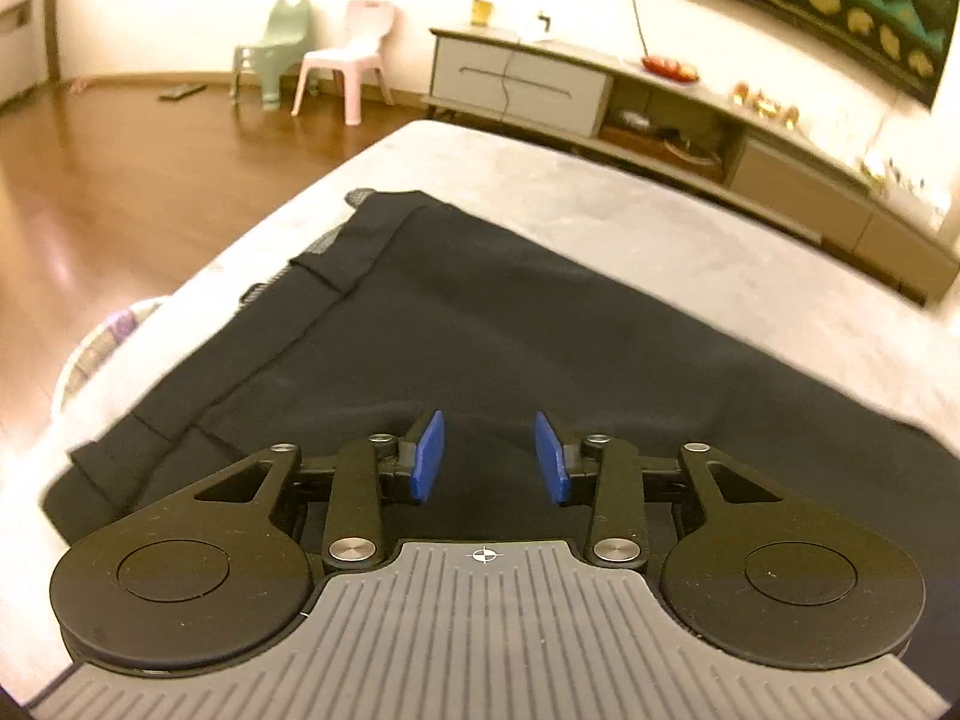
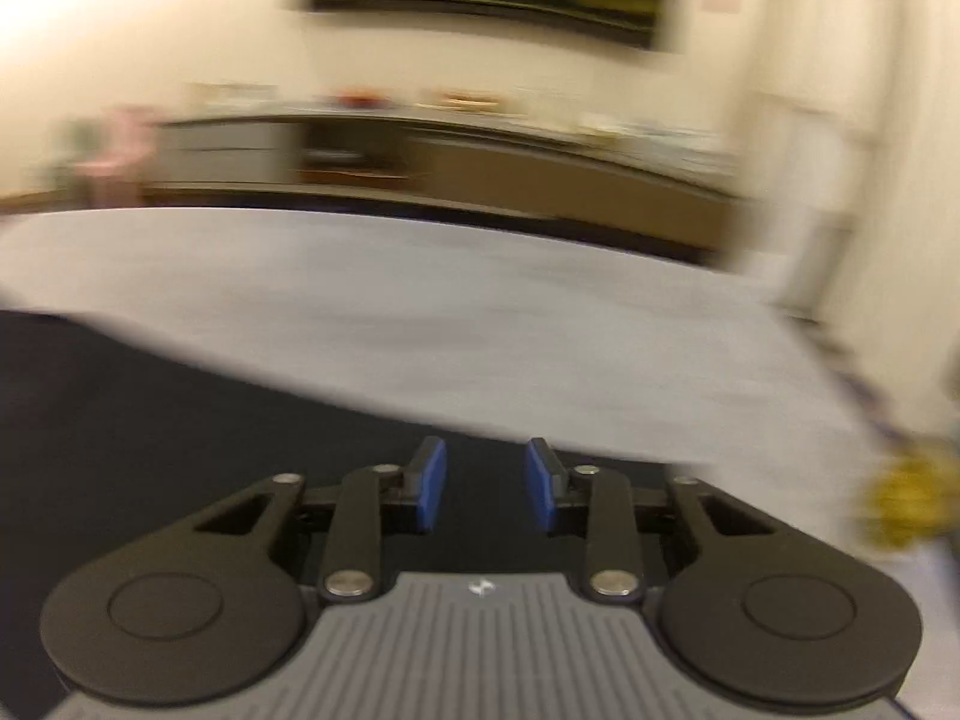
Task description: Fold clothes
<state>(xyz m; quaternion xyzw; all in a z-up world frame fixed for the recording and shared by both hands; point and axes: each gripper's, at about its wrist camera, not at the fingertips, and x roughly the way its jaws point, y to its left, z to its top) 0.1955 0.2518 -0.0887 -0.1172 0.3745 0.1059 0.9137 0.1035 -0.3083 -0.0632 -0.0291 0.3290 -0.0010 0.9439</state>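
Observation:
A dark navy garment, trousers with a waistband at the far left, lies flat on a pale grey table surface. My left gripper is open, empty, and hovers over the garment's near part. In the right wrist view, which is motion-blurred, the same dark garment fills the lower left. My right gripper is open and empty above the garment's edge, close to the grey surface.
A TV cabinet runs along the far wall beyond the table. Two small children's chairs, green and pink, stand on the wooden floor. A basket sits by the table's left edge. A blurred yellow object lies at right.

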